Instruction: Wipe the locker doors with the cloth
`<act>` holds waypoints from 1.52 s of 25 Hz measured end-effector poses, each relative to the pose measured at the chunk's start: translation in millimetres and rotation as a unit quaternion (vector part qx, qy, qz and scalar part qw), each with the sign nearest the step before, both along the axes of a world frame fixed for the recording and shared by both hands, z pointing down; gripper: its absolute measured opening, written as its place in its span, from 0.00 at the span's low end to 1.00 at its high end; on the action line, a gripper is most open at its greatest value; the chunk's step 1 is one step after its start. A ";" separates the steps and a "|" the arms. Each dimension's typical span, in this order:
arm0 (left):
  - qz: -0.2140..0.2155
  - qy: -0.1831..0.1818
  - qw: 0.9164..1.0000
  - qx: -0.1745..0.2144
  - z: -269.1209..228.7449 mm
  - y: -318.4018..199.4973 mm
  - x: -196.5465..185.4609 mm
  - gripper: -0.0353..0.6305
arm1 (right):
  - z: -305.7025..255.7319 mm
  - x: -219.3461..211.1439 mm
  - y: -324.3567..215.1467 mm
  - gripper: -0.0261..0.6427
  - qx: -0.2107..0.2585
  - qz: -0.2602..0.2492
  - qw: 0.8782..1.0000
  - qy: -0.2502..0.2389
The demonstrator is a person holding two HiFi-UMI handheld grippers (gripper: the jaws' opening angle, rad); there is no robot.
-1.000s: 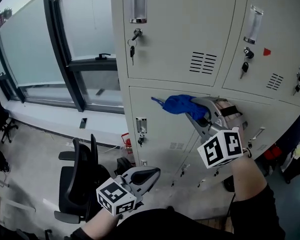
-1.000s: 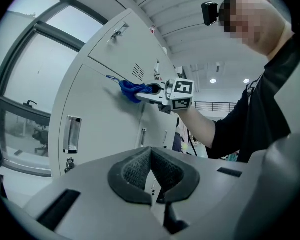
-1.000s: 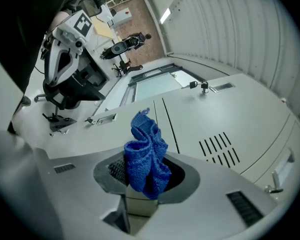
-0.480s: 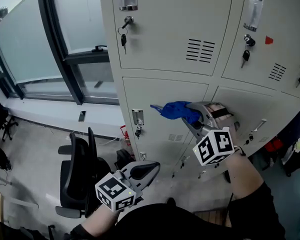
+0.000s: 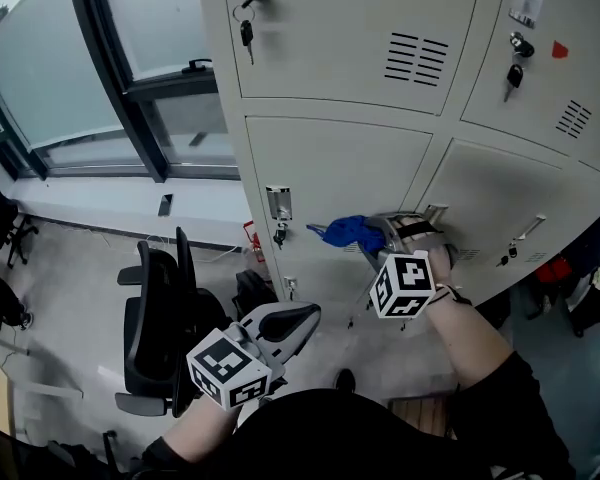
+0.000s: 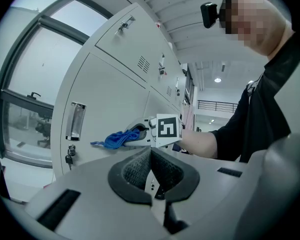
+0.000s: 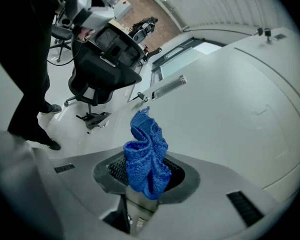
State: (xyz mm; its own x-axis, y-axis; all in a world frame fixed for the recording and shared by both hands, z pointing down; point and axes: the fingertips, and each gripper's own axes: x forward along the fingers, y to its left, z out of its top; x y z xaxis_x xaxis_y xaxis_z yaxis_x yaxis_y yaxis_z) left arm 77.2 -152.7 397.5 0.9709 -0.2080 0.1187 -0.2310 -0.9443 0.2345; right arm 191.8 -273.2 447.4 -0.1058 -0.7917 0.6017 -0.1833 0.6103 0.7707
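A blue cloth (image 5: 352,232) is bunched in my right gripper (image 5: 370,236), which is shut on it and presses it against the lower part of a grey locker door (image 5: 330,173). In the right gripper view the cloth (image 7: 146,156) stands up between the jaws in front of the door (image 7: 225,104). My left gripper (image 5: 302,319) hangs low in front of my body, shut with nothing in it, well away from the lockers. From the left gripper view the cloth (image 6: 116,139) and the door (image 6: 107,101) appear beyond the left gripper (image 6: 150,160).
Keys hang from the locks of the upper doors (image 5: 246,32). A door handle plate with a key (image 5: 278,208) sits left of the cloth. A black office chair (image 5: 165,318) stands on the floor at the left, below a large window (image 5: 110,68).
My right gripper has carried the cloth downward along the locker door over the last second. The left gripper has stayed low in about the same place.
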 end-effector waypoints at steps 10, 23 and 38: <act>-0.021 -0.002 1.000 -0.006 2.2 -9.5 -17.0 0.06 | 86.3 3.8 -1.2 0.19 -0.080 0.044 0.995 0.035; -0.032 -0.004 0.999 -0.008 2.6 -8.4 -21.5 0.06 | 136.3 5.4 3.6 0.19 -0.127 0.053 0.990 0.020; 0.022 0.020 1.000 0.007 -13.7 3.0 16.6 0.06 | -185.5 20.3 35.1 0.19 0.130 0.020 0.982 -0.136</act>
State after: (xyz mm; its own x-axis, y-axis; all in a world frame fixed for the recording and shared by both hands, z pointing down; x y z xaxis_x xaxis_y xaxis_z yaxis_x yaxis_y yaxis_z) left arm 93.8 -149.6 383.8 0.9831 -0.1664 0.0761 -0.1797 -0.9565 0.2299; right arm 212.1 -238.0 261.8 -0.2006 -0.9214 0.3328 -0.4235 0.3879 0.8187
